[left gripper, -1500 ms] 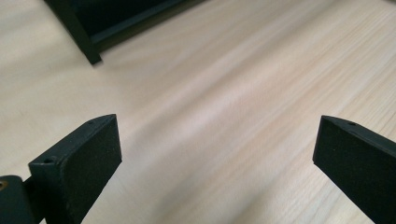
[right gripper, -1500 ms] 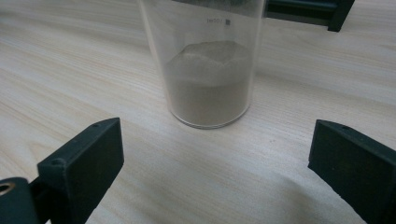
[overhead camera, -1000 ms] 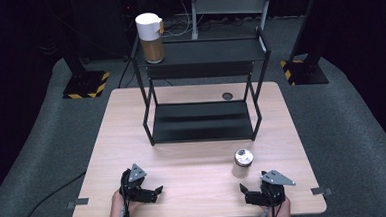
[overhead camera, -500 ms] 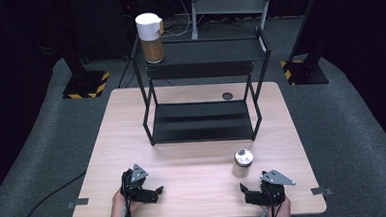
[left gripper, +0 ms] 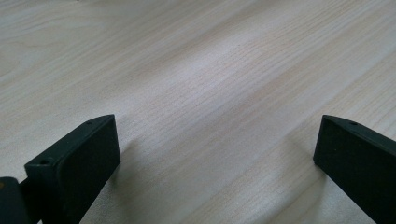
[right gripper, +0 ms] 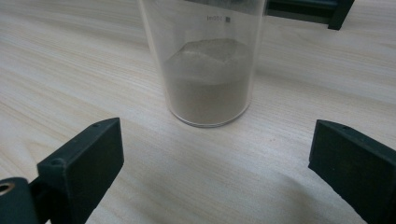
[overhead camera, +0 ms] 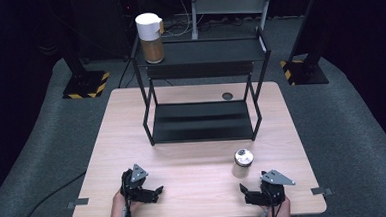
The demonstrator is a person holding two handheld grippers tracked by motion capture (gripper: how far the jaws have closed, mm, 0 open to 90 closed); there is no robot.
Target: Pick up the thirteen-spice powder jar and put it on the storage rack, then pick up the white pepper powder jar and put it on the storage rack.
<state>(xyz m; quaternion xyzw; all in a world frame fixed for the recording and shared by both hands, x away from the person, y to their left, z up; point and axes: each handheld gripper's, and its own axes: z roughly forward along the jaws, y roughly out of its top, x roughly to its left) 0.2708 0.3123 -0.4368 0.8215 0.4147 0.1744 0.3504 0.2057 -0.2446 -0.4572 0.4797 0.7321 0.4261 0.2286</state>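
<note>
A small clear jar (overhead camera: 242,163) with a silver lid stands on the wooden table (overhead camera: 194,168), partly filled with brown powder (right gripper: 208,88). My right gripper (overhead camera: 248,195) rests open at the table's front right, just short of the jar, nothing between its jaws. The jar (right gripper: 205,60) stands upright a little beyond the wide-spread jaws in the right gripper view. My left gripper (overhead camera: 155,193) lies open at the front left, over bare wood (left gripper: 210,93). A tall canister (overhead camera: 150,31) with a white lid and brown contents stands on the top left of a black two-tier shelf (overhead camera: 198,58).
The black shelf's lower tier (overhead camera: 201,121) sits on the table's far half. A small dark round hole (overhead camera: 227,95) marks the tabletop behind it. Black stands with striped bases (overhead camera: 84,86) rest on the grey floor to either side.
</note>
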